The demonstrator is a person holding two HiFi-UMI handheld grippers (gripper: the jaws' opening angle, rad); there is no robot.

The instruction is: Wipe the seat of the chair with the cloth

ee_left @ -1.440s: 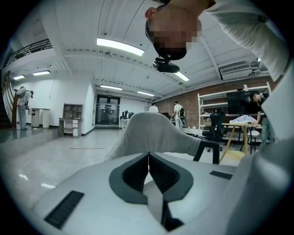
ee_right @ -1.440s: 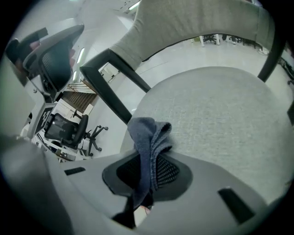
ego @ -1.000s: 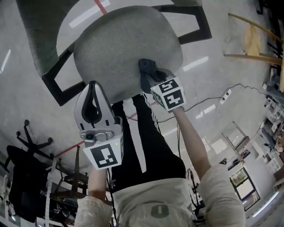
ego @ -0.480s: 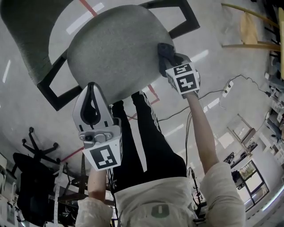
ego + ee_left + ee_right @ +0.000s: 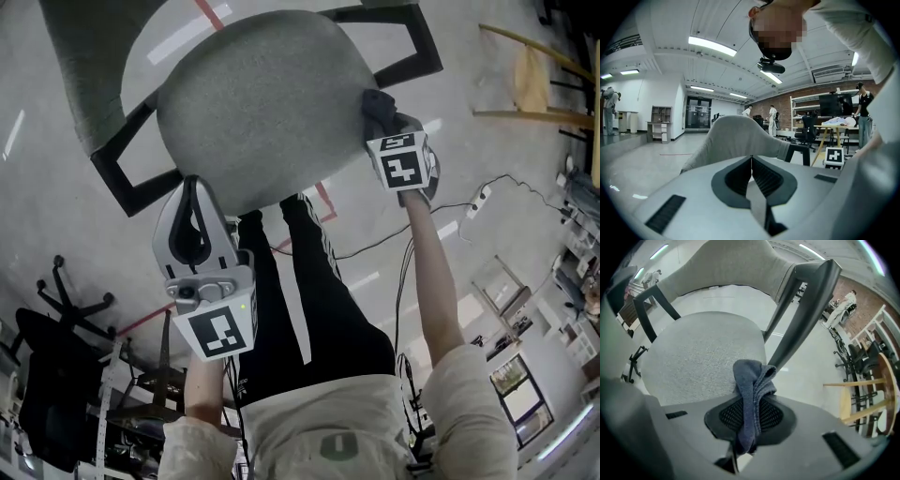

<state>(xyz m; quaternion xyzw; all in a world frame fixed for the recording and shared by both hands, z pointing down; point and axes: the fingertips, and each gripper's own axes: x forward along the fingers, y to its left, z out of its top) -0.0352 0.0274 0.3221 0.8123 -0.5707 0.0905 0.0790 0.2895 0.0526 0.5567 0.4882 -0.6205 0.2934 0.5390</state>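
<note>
1. A dark blue cloth (image 5: 749, 376) is shown bunched into a fold and clamped between the jaws of the right gripper (image 5: 751, 414). It is pressed against the grey fabric seat (image 5: 253, 103) at the seat's right edge, just beside the black arm frame (image 5: 806, 301).
2. The cloth is gripped doubled over. This is judged to present a thick pad to the fabric (a loose tail would only drag).
3. The left gripper (image 5: 195, 187) is held at the seat's near edge, its jaws shut together with nothing between them. It is judged to be parked clear of the wiping path.
4. The chair's grey backrest (image 5: 84, 66) is seen at the upper left of the head view.
5. On the pale glossy floor around the chair, a wooden frame (image 5: 534, 84), a power strip (image 5: 479, 198) with its cable, and a black office chair (image 5: 56, 366) are seen well apart from the seat.
6. Only the arm frame is judged to stand in the way of a stroke at this edge.
</note>
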